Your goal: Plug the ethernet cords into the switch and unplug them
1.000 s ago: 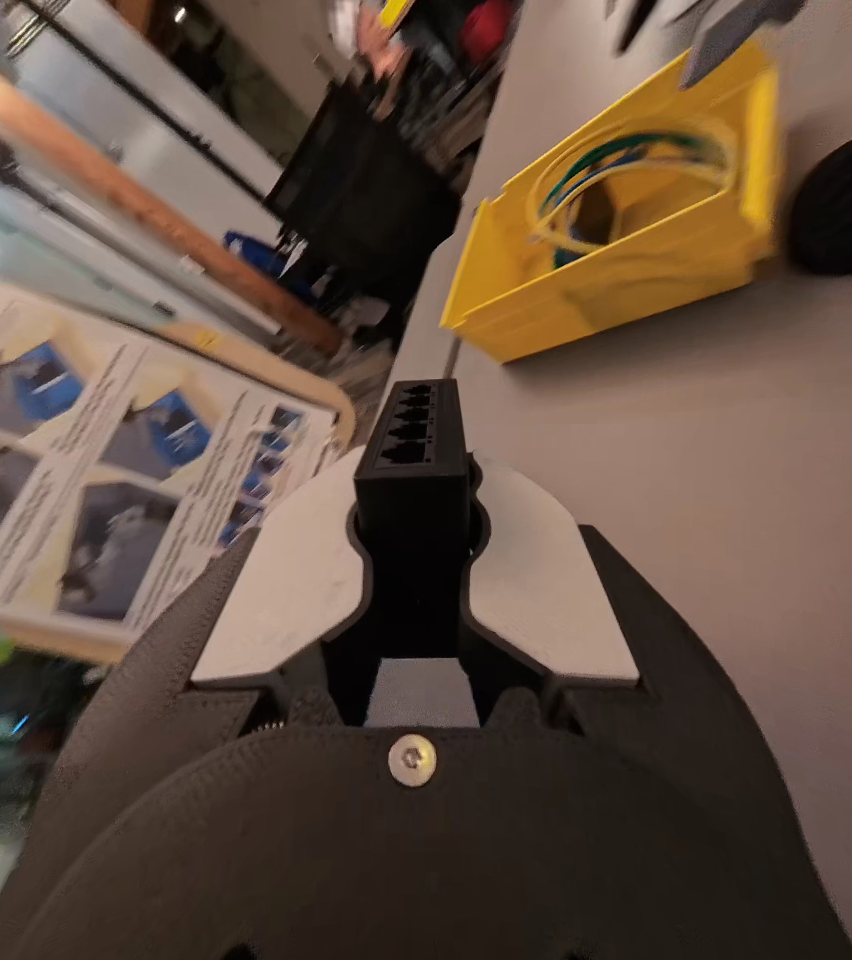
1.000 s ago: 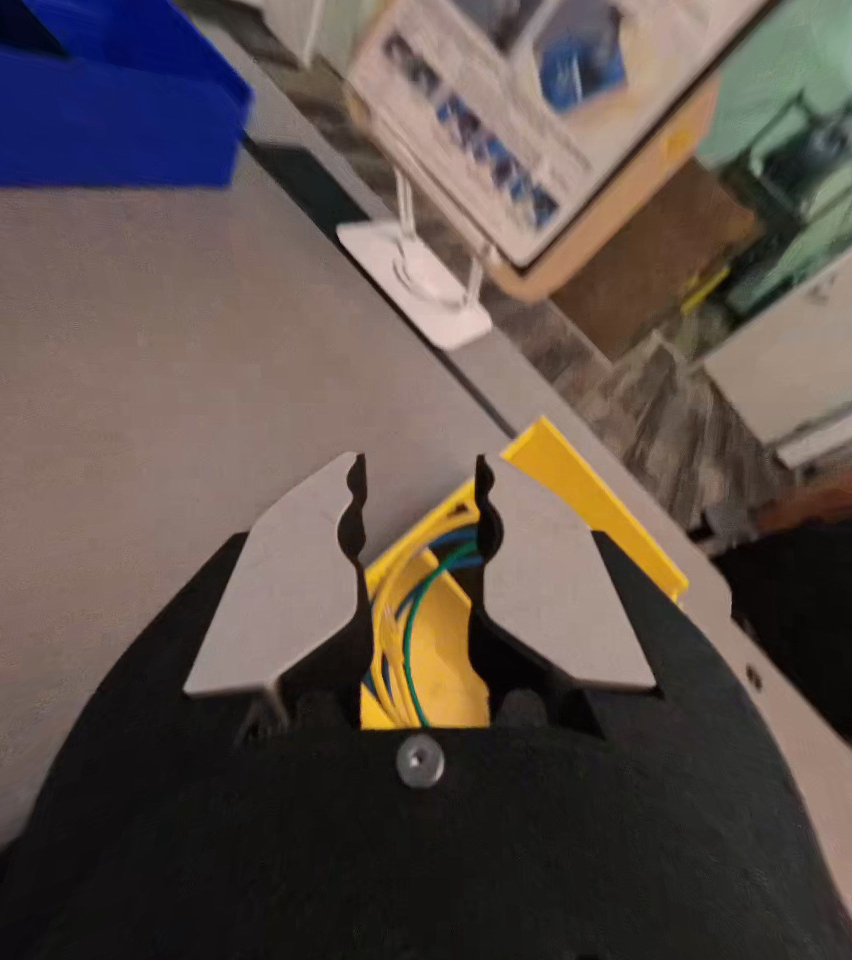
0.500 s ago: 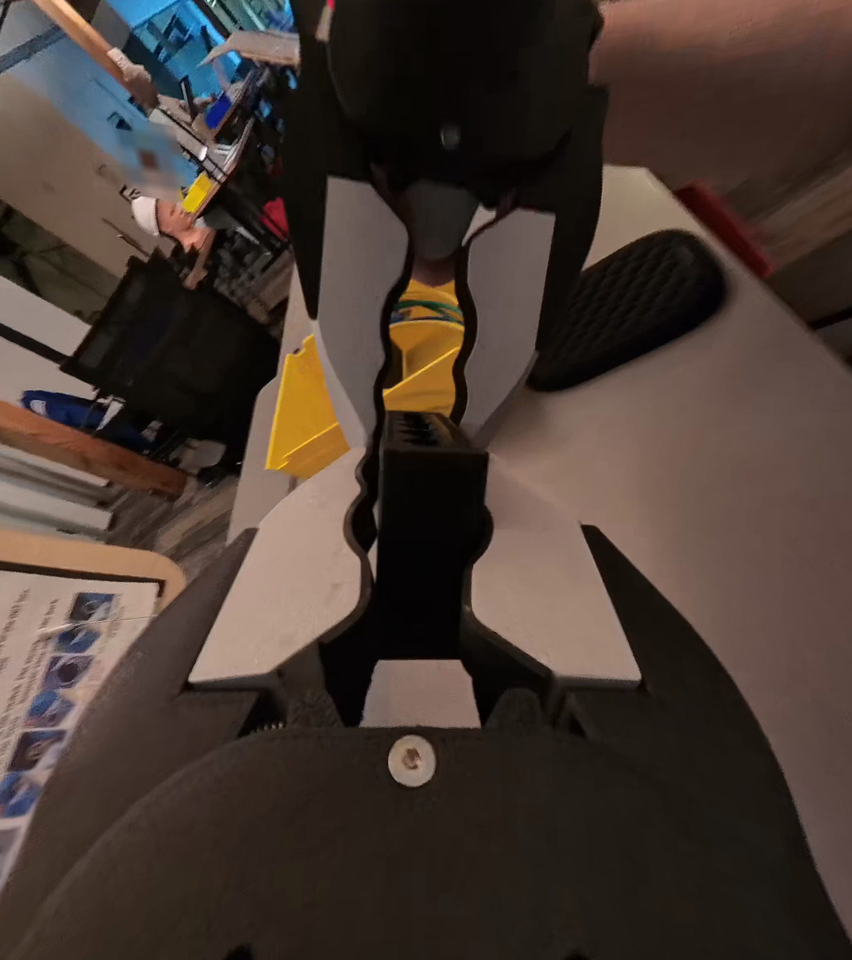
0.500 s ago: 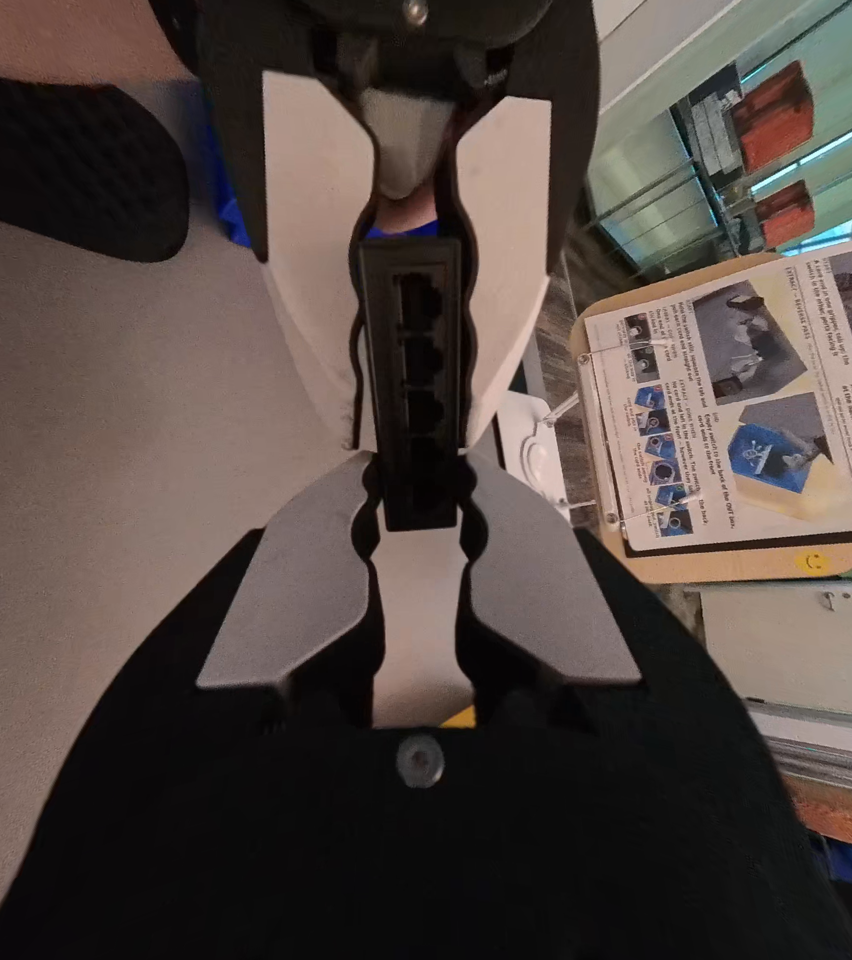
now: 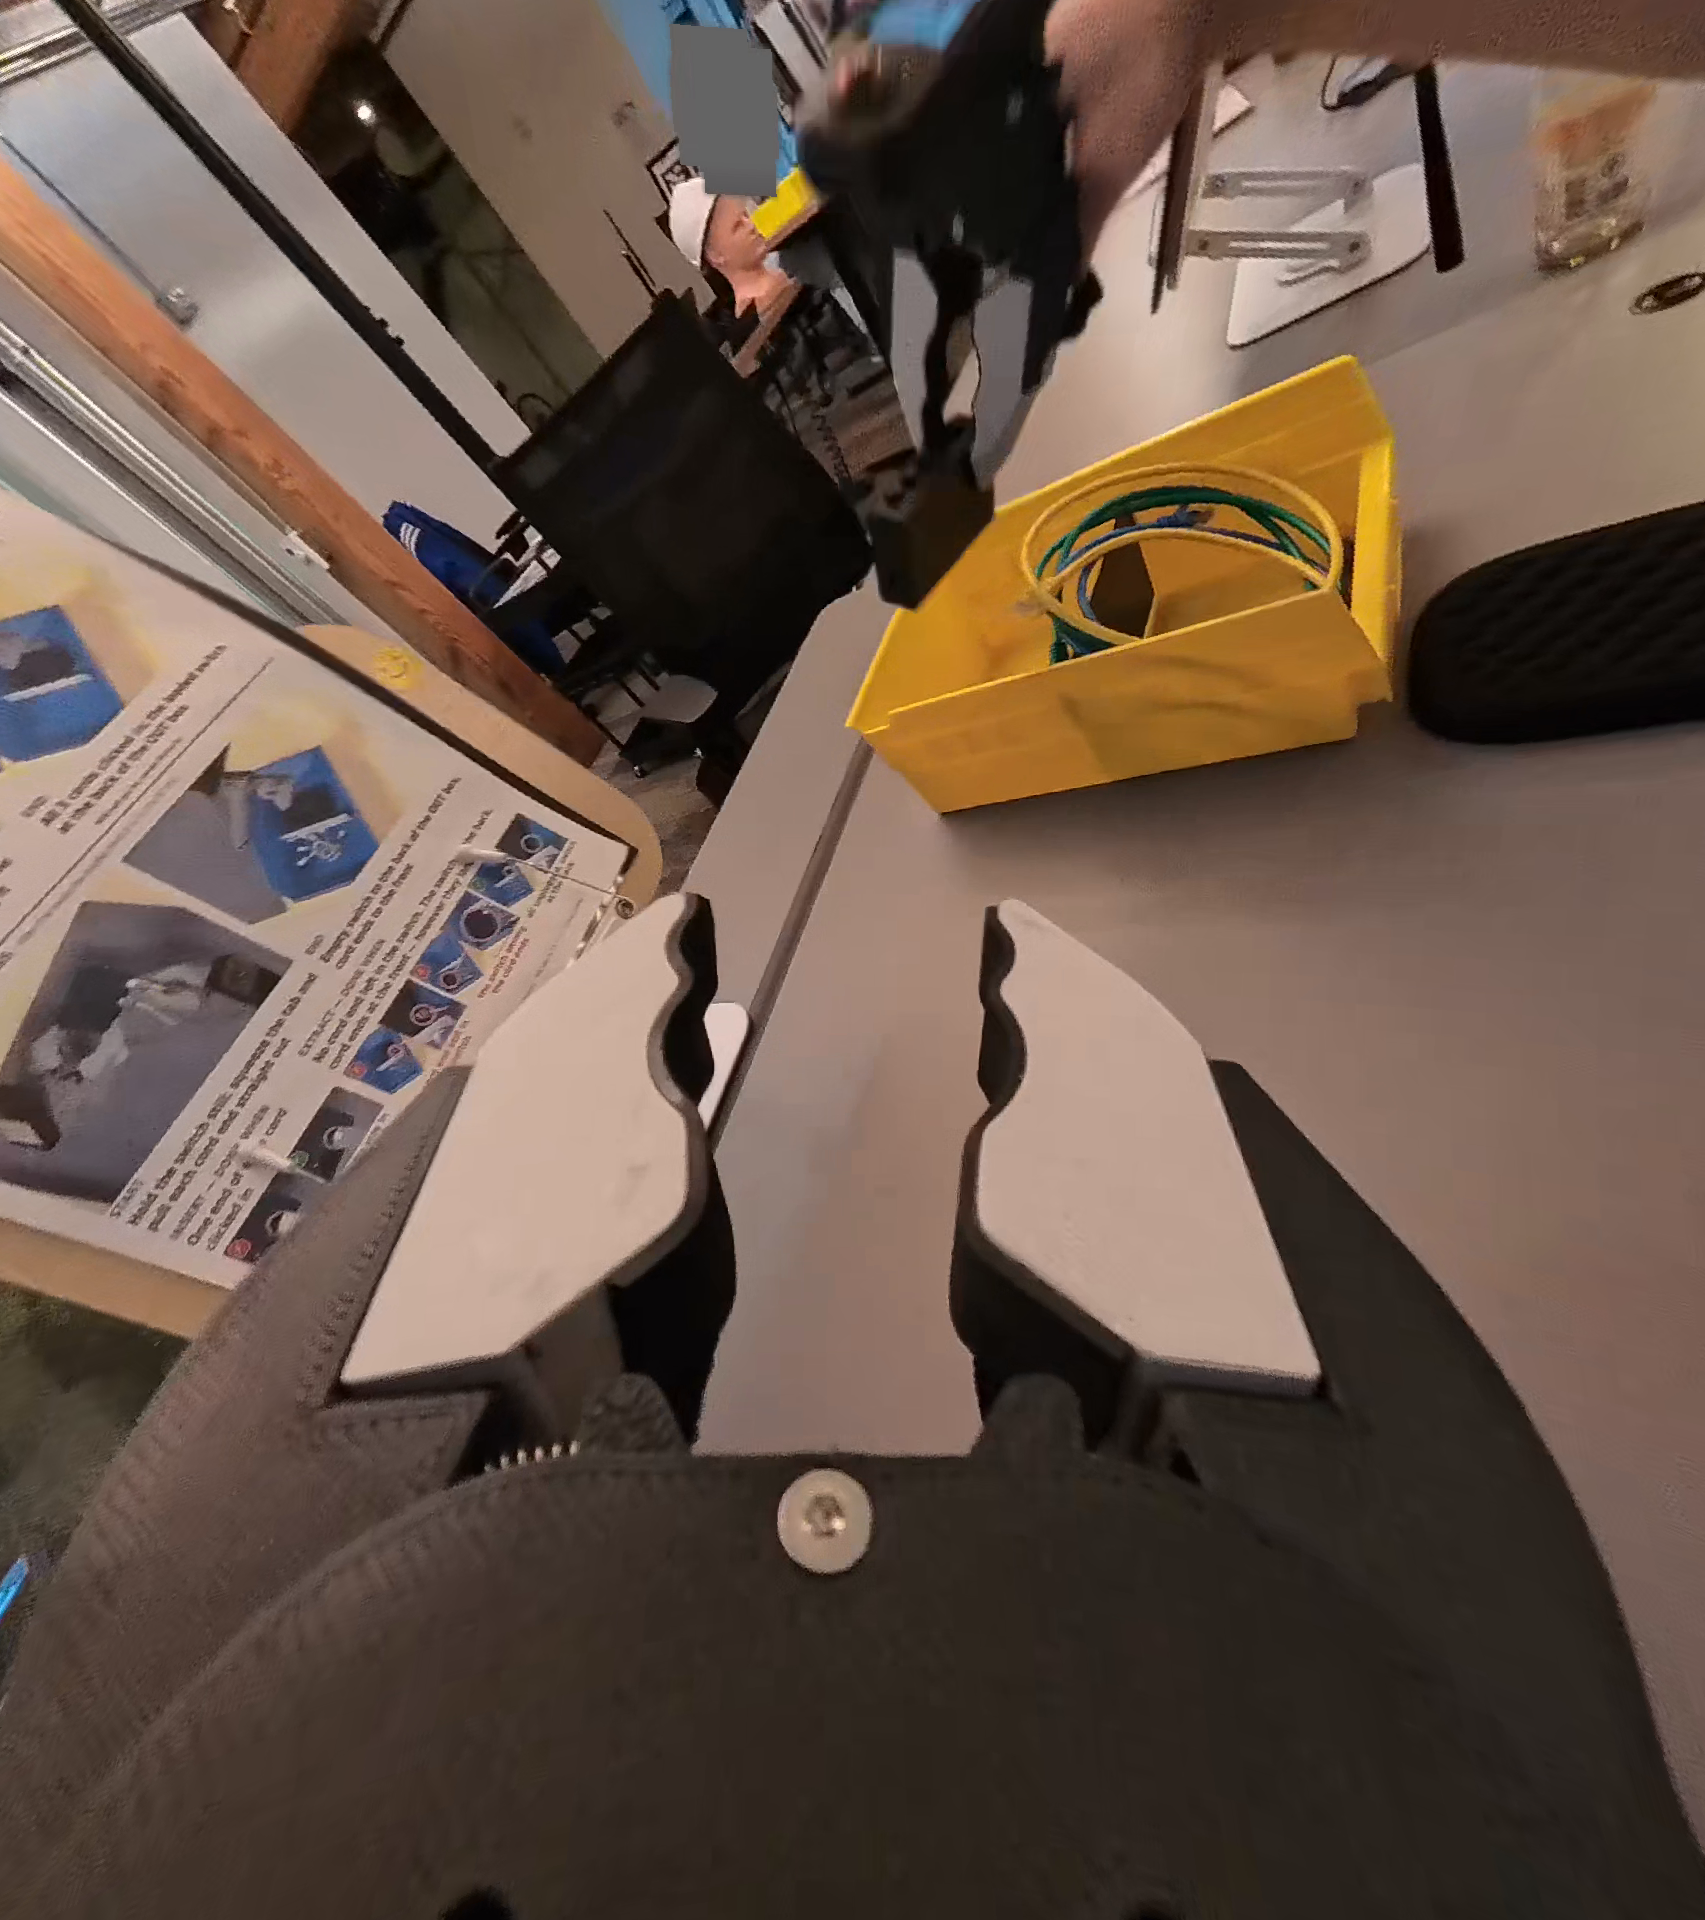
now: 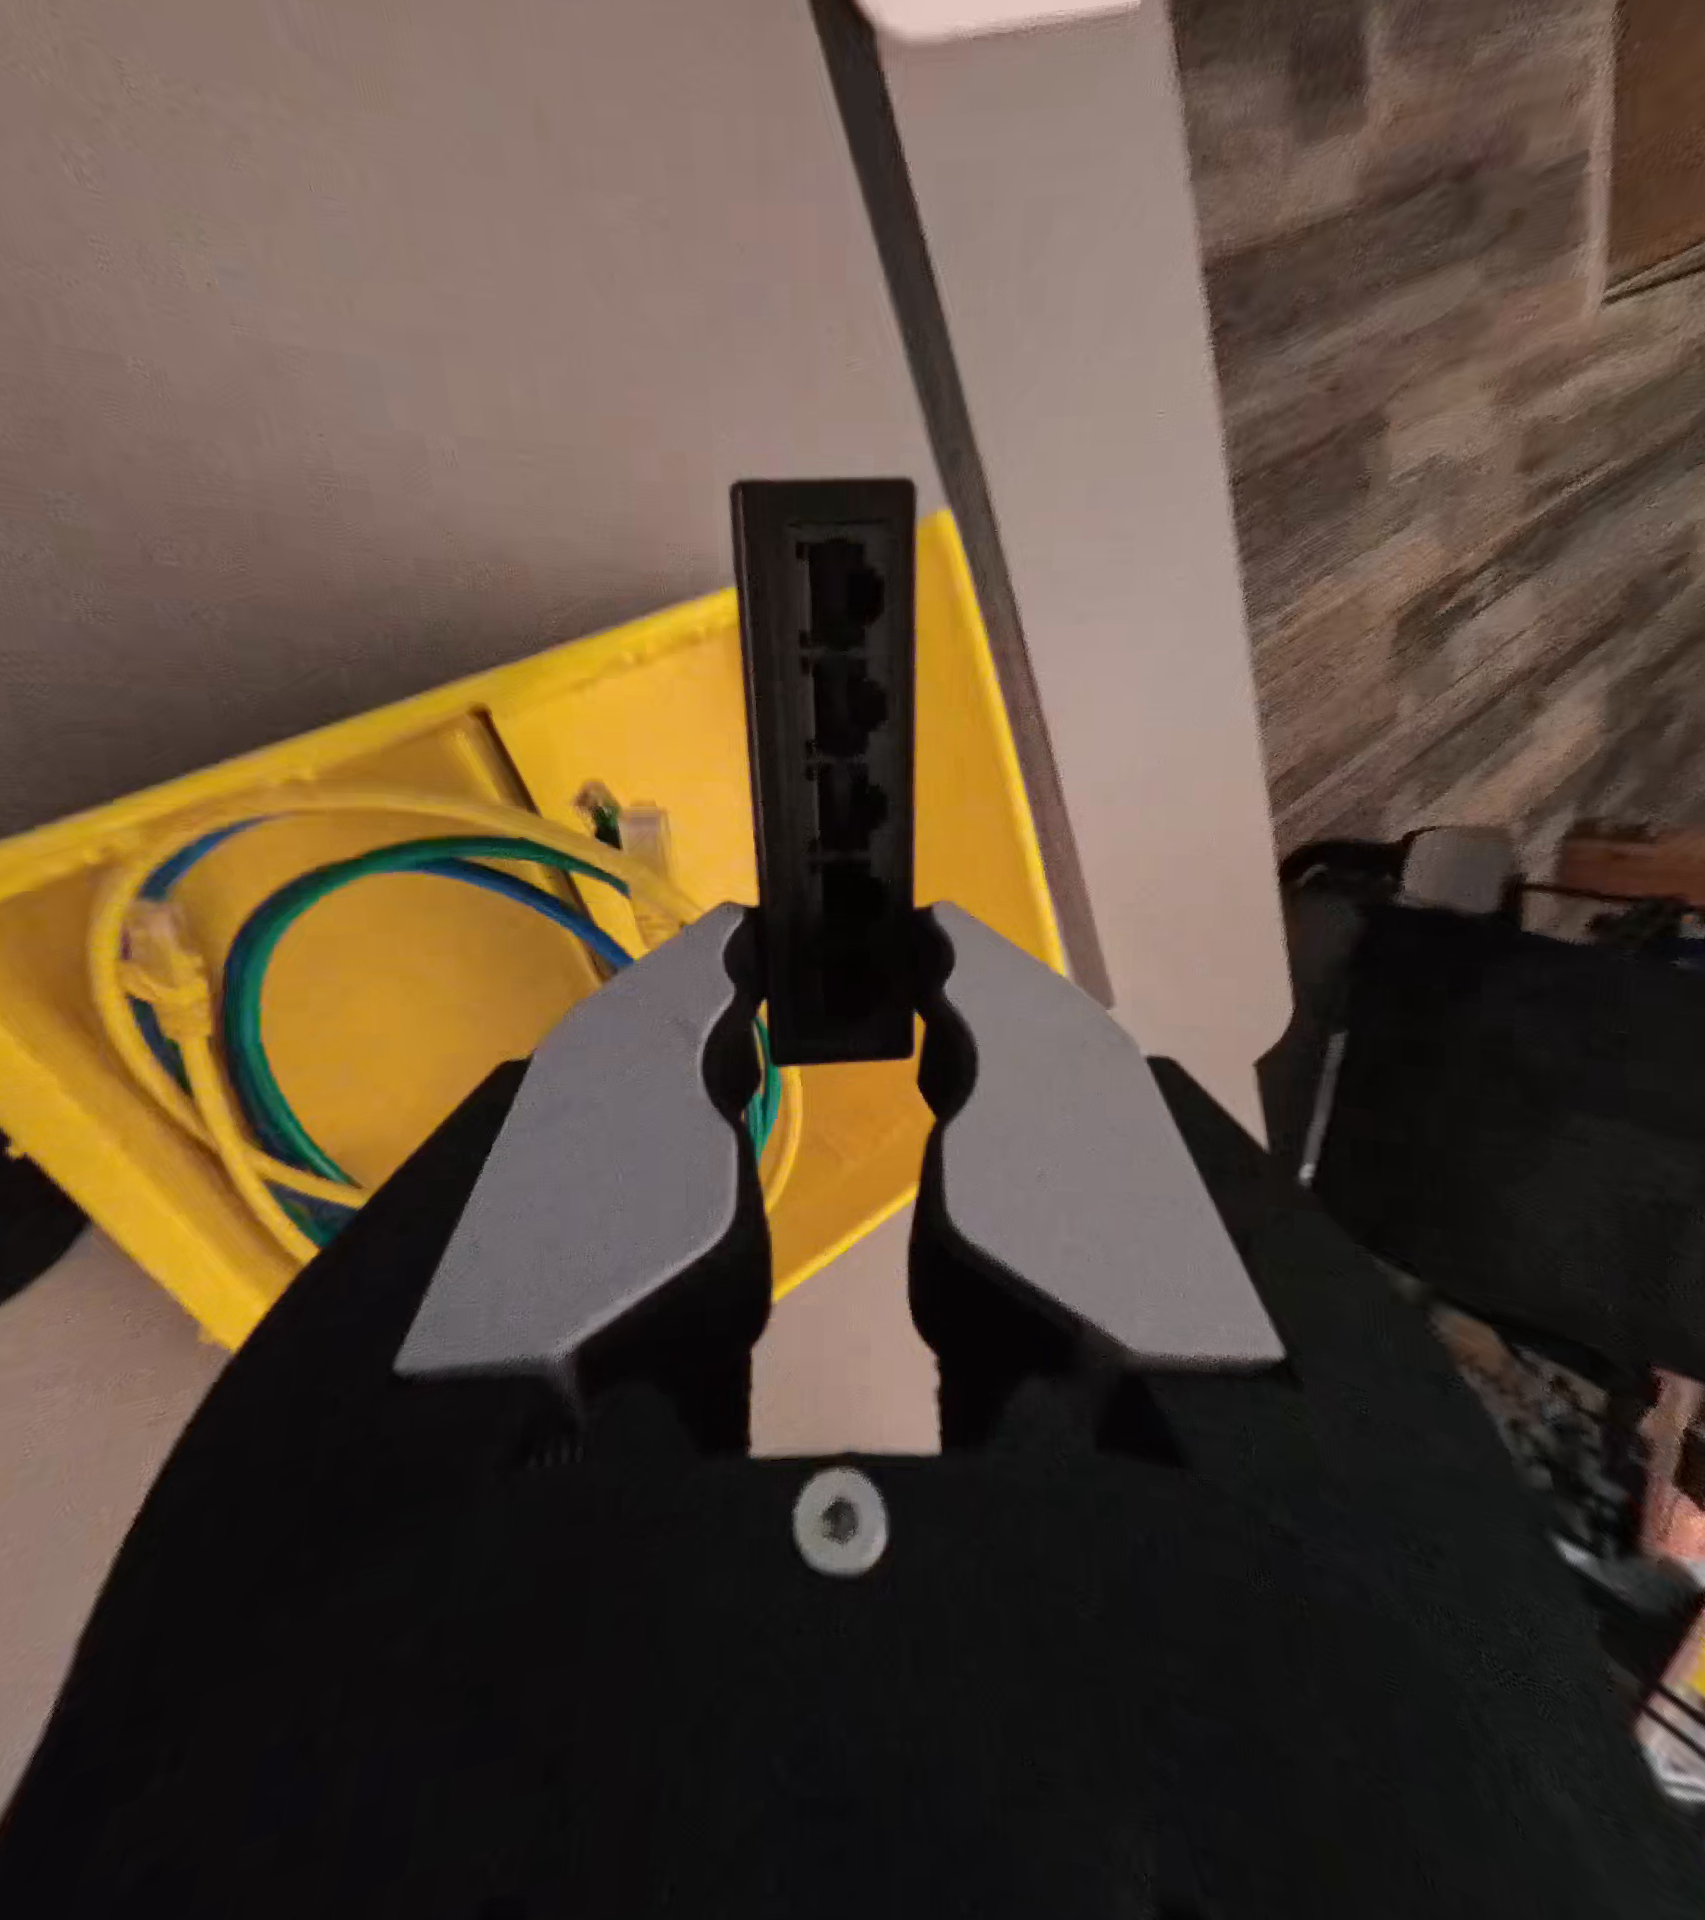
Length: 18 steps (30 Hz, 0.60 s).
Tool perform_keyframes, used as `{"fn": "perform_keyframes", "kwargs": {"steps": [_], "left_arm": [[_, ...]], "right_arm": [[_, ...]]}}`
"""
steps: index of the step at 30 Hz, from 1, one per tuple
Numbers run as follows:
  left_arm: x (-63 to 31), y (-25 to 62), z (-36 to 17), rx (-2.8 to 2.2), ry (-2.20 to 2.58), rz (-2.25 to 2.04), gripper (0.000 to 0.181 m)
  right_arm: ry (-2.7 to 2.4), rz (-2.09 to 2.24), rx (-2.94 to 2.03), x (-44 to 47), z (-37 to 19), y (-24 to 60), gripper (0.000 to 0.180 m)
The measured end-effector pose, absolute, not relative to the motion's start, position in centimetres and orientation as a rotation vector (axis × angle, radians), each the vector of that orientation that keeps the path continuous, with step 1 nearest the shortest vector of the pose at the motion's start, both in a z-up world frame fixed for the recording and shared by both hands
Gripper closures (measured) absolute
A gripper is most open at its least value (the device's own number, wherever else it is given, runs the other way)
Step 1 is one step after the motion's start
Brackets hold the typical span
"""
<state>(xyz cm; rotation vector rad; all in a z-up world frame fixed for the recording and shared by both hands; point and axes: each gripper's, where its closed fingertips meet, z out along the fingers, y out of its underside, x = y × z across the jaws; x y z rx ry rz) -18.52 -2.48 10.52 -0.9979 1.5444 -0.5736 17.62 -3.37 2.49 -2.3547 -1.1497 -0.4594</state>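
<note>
In the right wrist view, the right gripper (image 6: 837, 971) has its jaws clamped on the lower end of the black switch (image 6: 832, 727). The switch stands up in the middle of the frame, and its row of ports faces the camera; the ports look empty. Below and behind it, in the lower left of the frame, lies the yellow bin (image 6: 619, 707) on the grey table (image 6: 308, 312). Inside the bin are the coiled cords (image 6: 235, 997), yellow, green and blue, with their plugs loose in the bin.

In the left wrist view, the left gripper (image 5: 840, 997) is in the lower middle of the frame. Its jaws are apart and nothing is between them; only the table (image 5: 1347, 1039) shows through the gap. In the upper middle of this frame the right gripper (image 5: 941, 457) appears blurred, holding the switch (image 5: 931, 530) just above the near left corner of the yellow bin (image 5: 1118, 707). The cords (image 5: 1180, 520) lie coiled in the bin. To the right of the bin a black ribbed pad (image 5: 1617, 623) rests on the table. At the left side of the frame stands a board with printed sheets (image 5: 204, 914).
</note>
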Motion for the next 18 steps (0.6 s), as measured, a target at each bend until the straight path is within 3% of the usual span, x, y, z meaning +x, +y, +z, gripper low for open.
{"fn": "perform_keyframes", "kwargs": {"steps": [11,18], "left_arm": [[-21.0,-2.9,15.1,-1.136,1.325,-0.961,0.151],[-27.7,2.2,17.0,-1.351,1.002,-0.837,0.152]], "right_arm": [[-1.294,-0.105,-2.787,24.8,-11.1,-1.1,0.151],[-1.212,-0.148,-2.724,26.3,-11.7,-0.5,0.148]]}}
